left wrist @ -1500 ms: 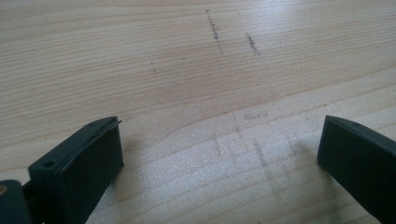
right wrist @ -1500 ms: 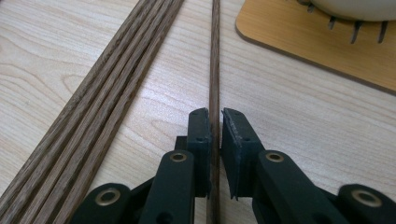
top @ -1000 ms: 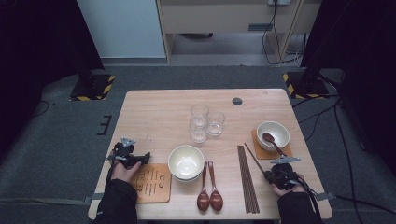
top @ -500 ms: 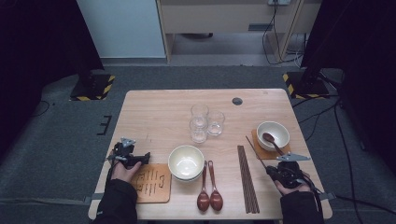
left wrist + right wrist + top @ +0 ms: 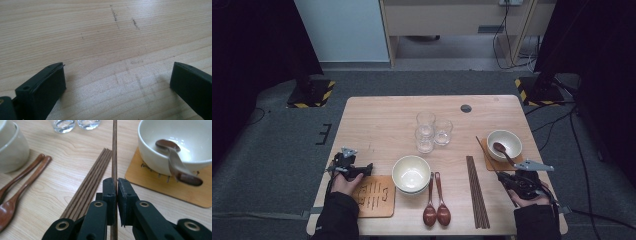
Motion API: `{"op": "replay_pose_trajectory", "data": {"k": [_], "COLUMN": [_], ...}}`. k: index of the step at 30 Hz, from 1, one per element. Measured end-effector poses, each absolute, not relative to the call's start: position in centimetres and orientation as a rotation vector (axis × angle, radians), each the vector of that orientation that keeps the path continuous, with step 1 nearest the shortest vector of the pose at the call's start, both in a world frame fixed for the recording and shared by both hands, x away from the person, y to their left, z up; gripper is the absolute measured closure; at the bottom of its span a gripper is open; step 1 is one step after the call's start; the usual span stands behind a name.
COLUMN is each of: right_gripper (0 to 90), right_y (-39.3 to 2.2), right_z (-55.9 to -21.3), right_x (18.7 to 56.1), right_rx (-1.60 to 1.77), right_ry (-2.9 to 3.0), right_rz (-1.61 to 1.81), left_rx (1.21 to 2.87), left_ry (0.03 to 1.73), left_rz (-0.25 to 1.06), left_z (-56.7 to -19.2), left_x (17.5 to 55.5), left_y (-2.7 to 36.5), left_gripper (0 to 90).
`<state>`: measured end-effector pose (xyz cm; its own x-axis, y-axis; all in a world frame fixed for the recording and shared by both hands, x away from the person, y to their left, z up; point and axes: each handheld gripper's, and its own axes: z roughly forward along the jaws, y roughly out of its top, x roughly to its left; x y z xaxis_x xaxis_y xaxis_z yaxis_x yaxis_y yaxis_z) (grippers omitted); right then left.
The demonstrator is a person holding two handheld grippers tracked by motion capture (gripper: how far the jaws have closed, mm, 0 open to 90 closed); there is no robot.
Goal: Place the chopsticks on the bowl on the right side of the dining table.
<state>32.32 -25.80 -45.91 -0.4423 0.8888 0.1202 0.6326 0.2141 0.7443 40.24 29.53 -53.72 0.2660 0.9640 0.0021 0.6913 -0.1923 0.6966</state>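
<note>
well, down at the near edge the right gripper (image 5: 116,185) has its jaws clamped together on a single chopstick (image 5: 114,150), which runs away from it toward the white bowl (image 5: 504,143) with a brown spoon (image 5: 502,150) in it on its wooden coaster (image 5: 172,187), just beside the bundle of chopsticks (image 5: 477,192) lying flat. over on the left, the left gripper (image 5: 354,169) sits low over bare table (image 5: 105,37) with its jaws wide apart, gripping nothing, beside another coaster (image 5: 374,196). farther out stand a cream bowl (image 5: 411,173), two wooden spoons (image 5: 436,200) and three glasses (image 5: 432,131).
</note>
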Motion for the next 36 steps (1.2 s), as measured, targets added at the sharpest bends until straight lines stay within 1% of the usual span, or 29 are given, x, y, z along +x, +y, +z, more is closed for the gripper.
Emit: {"op": "replay_pose_trajectory", "data": {"k": [14, 36], "right_gripper": [85.1, 85.1], "right_y": [-25.8, -27.1], "right_z": [-43.2, -39.8], "right_x": [32.3, 32.4], "right_rx": [1.380, 1.334], "right_ry": [2.095, 2.008], "right_rz": [1.168, 1.269], "left_rx": [1.959, 1.959], "left_ry": [1.490, 1.491], "left_rz": [0.607, 0.607], "left_z": [-53.7, -53.7], "left_x": [40.2, 40.2], "left_y": [29.5, 29.5], "left_gripper": [0.0, 0.0]}}
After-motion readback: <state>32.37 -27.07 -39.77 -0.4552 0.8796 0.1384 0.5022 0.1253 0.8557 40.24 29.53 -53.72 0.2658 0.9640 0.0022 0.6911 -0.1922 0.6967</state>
